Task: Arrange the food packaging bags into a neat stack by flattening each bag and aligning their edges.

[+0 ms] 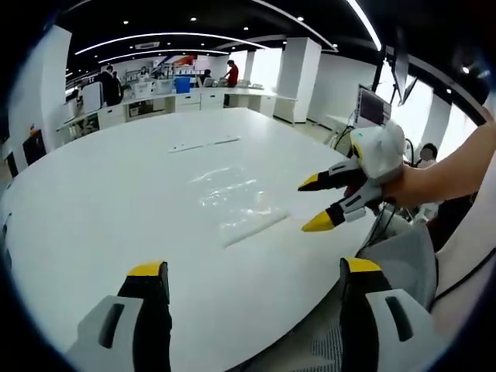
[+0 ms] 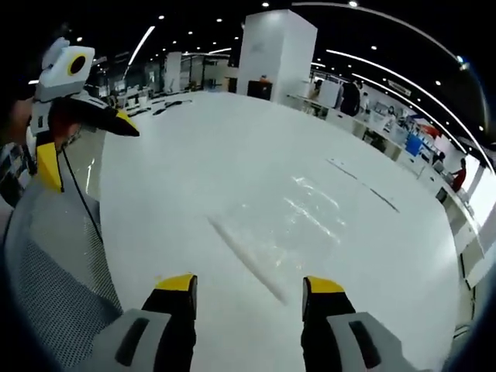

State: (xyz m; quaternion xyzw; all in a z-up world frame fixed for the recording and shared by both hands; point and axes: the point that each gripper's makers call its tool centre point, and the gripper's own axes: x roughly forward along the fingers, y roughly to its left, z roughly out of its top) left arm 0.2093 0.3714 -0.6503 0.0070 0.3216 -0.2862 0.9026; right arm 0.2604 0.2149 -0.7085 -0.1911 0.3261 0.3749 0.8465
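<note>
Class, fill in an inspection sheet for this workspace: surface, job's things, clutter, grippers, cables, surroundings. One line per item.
Surface: white table, large with a rounded edge.
Job's things: clear packaging bags lying flat near the table's middle; how many cannot be told.
Clutter: thin white strips beyond the bags.
Grippers: left gripper open, empty; right gripper open, empty, jaws toward the bags.
Cables: dark cable hanging off the left gripper.
Surroundings: office with desks, white pillar, ceiling light strips, people in the distance.

white table (image 1: 116,201) | white pillar (image 2: 275,50) | far counters (image 1: 194,98) | dark ceiling, strip lights (image 1: 364,19)
</note>
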